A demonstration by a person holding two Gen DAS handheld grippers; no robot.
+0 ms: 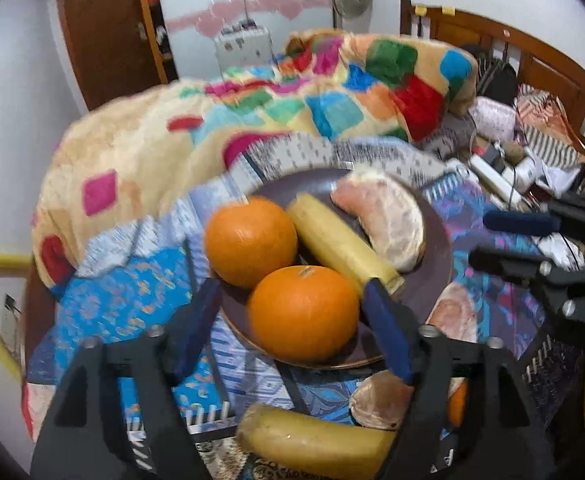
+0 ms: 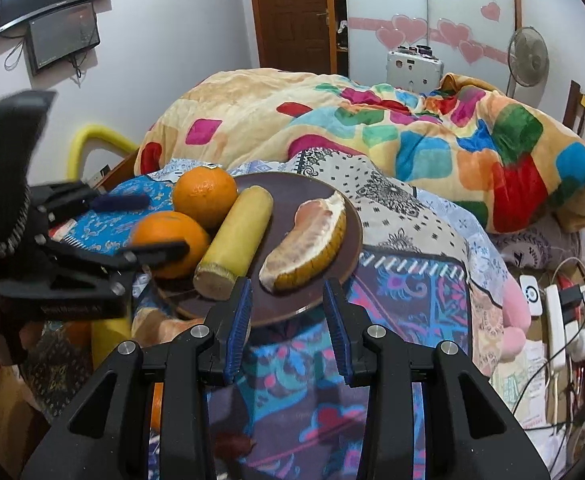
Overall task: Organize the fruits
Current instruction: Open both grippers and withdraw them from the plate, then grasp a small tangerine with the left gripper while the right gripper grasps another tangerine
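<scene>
Two round oranges, a peeled-looking yellow banana piece (image 1: 338, 240) and a pale pink pomelo segment (image 1: 384, 222) sat together on a dark brown round plate (image 1: 438, 264) resting on the blue patterned bedsheet (image 1: 120, 304). Writing was scarce: white lettering ran along the black body of each claw where the other camera caught it, but it was too blurred to read, and a tiny sticker on the far orange (image 2: 205, 195) was likewise illegible. In the left wrist view, the left gripper (image 1: 292, 308) stood wide open around the near orange (image 1: 303, 312), its blue pads (image 1: 388, 332) flanking the fruit at 9 and 3 o'clock with a gap on either side, holding nothing. The right gripper (image 2: 286, 304) was also spread open and empty, its tips just over the plate's near rim at 6 o'clock, with the pomelo segment directly ahead between them. A second banana piece (image 1: 316, 436) and another pomelo segment (image 1: 380, 400) lay off the plate on the sheet, near the left claw's base. A multicoloured patchwork fleece blanket (image 2: 372, 132) was heaped beyond the plate at 12 o'clock.
</scene>
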